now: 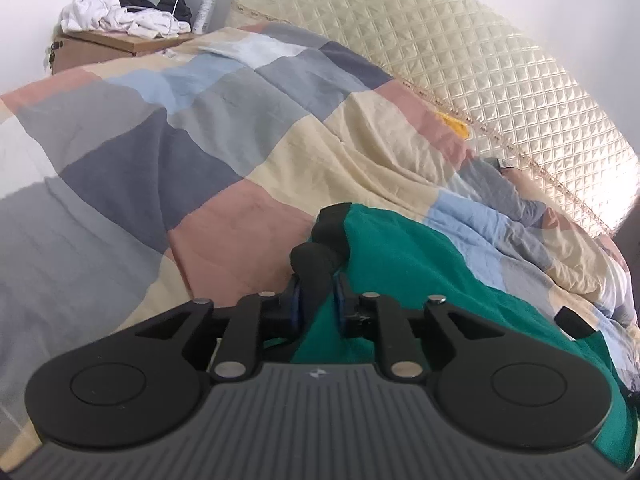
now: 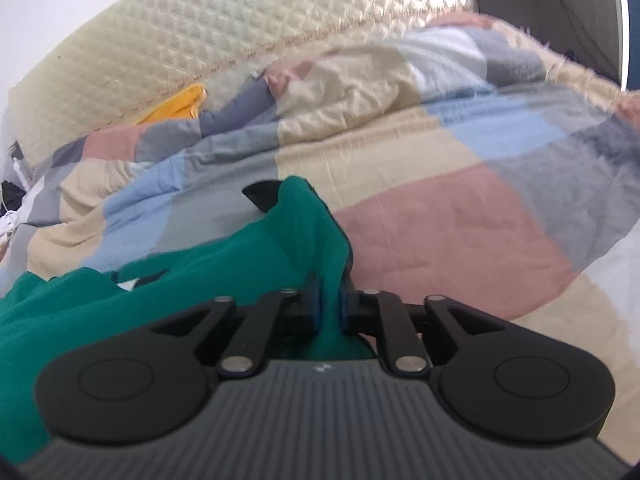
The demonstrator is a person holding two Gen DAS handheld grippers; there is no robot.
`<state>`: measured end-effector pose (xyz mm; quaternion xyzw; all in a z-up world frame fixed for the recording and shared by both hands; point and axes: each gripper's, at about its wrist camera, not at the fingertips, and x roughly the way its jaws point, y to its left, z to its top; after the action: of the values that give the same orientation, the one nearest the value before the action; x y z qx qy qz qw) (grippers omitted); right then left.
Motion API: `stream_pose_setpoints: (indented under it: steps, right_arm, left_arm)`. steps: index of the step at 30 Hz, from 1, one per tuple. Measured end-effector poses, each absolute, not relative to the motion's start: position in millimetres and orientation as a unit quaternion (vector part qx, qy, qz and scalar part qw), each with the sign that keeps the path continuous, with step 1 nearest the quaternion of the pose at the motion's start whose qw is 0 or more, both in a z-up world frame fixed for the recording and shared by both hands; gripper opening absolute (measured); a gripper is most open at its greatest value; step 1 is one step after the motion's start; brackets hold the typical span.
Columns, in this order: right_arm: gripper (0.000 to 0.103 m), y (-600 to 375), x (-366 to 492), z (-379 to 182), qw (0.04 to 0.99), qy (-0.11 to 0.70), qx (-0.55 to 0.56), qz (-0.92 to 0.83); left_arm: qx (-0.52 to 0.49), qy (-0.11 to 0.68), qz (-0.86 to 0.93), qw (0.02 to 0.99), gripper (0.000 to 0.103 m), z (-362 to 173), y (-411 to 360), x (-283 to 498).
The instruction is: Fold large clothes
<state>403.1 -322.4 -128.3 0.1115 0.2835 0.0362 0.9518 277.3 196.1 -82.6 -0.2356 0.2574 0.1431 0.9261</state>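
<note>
Left wrist: green garment (image 1: 420, 264), black trim, bunched; left gripper (image 1: 316, 300), right gripper (image 2: 327, 300) both pinching it

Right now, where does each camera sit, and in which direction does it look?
Left wrist: on the left gripper, looking forward and slightly down over the checked patchwork quilt towards the wooden nightstand; it grips the green garment with black trim.
Right wrist: on the right gripper, facing the cream quilted headboard; it grips the same garment.
Shared: garment, quilt, headboard.

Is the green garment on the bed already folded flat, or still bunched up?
Still bunched up: the green garment lies in loose rumpled folds on the quilt, its ends gathered between both tools' pads.
</note>
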Motion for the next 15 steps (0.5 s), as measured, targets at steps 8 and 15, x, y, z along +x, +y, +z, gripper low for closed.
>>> stream_pose_setpoints:
  steps: [8,15]
  right_arm:
    - [0.044,-314,354,-86,0.963,0.238,0.118,0.047]
    - [0.044,-261,314,-70,0.957,0.231,0.11,0.136]
  left_arm:
    - [-0.182,0.203,0.121,0.954,0.045,-36,166,232]
    - [-0.138,0.224,0.049,0.964,0.045,-35,117,215]
